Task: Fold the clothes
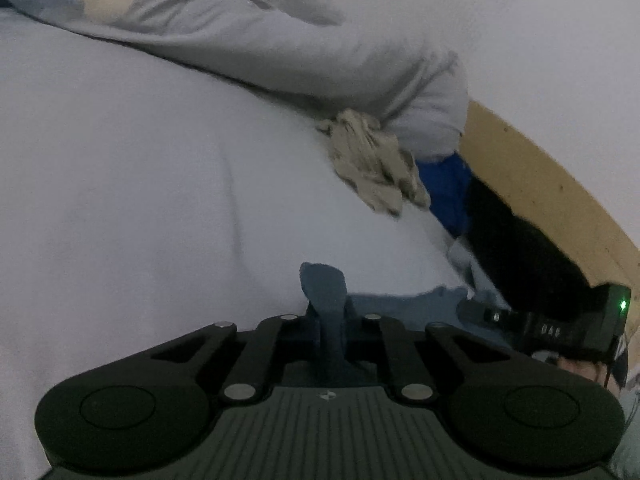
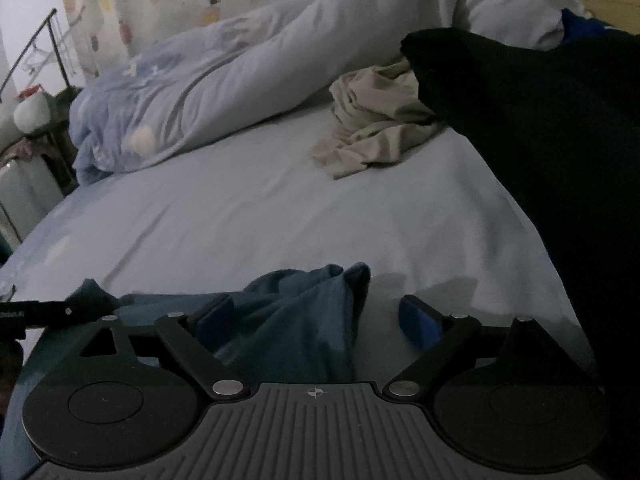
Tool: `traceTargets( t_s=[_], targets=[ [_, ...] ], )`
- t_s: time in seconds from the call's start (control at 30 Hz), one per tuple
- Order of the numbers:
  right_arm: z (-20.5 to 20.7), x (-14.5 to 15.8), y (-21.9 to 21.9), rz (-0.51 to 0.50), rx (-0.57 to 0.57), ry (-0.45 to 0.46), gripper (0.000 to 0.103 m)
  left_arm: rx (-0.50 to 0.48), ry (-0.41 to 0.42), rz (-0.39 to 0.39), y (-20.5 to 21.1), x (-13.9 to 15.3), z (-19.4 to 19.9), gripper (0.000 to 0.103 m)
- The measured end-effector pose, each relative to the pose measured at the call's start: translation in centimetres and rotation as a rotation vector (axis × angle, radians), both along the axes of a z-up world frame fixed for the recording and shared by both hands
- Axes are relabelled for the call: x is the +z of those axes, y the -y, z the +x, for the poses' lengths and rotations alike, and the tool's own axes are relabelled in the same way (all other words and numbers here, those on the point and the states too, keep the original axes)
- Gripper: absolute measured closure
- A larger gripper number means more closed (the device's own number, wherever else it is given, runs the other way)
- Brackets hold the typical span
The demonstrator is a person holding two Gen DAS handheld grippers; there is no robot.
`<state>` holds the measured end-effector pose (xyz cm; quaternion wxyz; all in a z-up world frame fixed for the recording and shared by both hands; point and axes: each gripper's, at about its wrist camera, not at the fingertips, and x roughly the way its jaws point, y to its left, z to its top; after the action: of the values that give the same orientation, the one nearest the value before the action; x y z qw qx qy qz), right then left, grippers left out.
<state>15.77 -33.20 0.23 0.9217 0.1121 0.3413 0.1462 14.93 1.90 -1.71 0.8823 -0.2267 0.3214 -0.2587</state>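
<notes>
A blue garment (image 1: pixel 324 280) lies at the near edge of the pale bed sheet (image 1: pixel 140 200). My left gripper (image 1: pixel 326 312) is shut on a bunched fold of it, and a flap of the cloth sticks up past the fingertips. In the right wrist view the same blue garment (image 2: pixel 288 320) sits crumpled between the wide-apart fingers of my right gripper (image 2: pixel 316 316). It lies against the left finger, while the right blue pad (image 2: pixel 416 324) stands clear of it. The other gripper's body (image 1: pixel 560 328) shows at the right edge of the left wrist view.
A crumpled beige garment (image 2: pixel 372 128) lies farther up the bed sheet (image 2: pixel 260 208), next to a black garment (image 2: pixel 540 140) along the right side. A rolled pale-blue duvet (image 2: pixel 240 68) runs across the back. A bright blue cloth (image 1: pixel 444 188) and a wooden board (image 1: pixel 540 184) lie behind.
</notes>
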Motion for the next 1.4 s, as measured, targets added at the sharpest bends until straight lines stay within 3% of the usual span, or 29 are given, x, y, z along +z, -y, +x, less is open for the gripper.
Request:
traceTargets(
  t_s=[0.13, 0.23, 0.3, 0.43, 0.63, 0.67, 0.7, 0.8, 0.87, 1.27, 1.4],
  targets=[
    [0.0, 0.0, -0.1, 0.003, 0.003, -0.009, 0.012, 0.014, -0.015, 0.001, -0.2, -0.2, -0.1, 0.092],
    [0.0, -0.2, -0.3, -0.004, 0.02, -0.013, 0.011, -0.075, -0.024, 0.002, 0.6, -0.2, 0.4, 0.092],
    [-0.1, -0.2, -0.6, -0.014, 0.033, -0.012, 0.011, -0.124, -0.013, -0.009, 0.9, 0.0, 0.4, 0.08],
    [-0.3, -0.3, -1.2, -0.035, 0.057, -0.01, 0.015, -0.151, 0.001, 0.018, 1.5, -0.1, 0.4, 0.073],
    [-0.5, -0.4, -2.0, -0.07, 0.081, 0.008, 0.033, -0.12, 0.003, 0.086, 2.4, -0.1, 0.5, 0.077],
    [-0.6, -0.4, -2.1, -0.072, 0.085, 0.008, 0.038, -0.111, 0.001, 0.095, 2.5, -0.1, 0.5, 0.086],
    [-0.6, -0.3, -2.2, -0.073, 0.09, 0.009, 0.043, -0.102, -0.001, 0.104, 2.5, -0.1, 0.5, 0.089],
    [-0.8, -0.2, -2.6, -0.082, 0.109, 0.016, 0.059, -0.09, -0.006, 0.115, 2.6, 0.0, 0.6, 0.09],
    [-0.9, -0.1, -2.8, -0.093, 0.115, 0.023, 0.063, -0.088, -0.004, 0.126, 2.6, 0.1, 0.5, 0.09],
    [-1.8, 0.2, -4.8, -0.207, 0.112, 0.056, 0.065, -0.053, 0.058, 0.232, 4.0, 0.6, -0.5, 0.09],
    [-1.8, 0.0, -4.8, -0.199, 0.106, 0.052, 0.065, -0.042, 0.091, 0.271, 4.5, 0.5, -1.0, 0.09]
  ],
)
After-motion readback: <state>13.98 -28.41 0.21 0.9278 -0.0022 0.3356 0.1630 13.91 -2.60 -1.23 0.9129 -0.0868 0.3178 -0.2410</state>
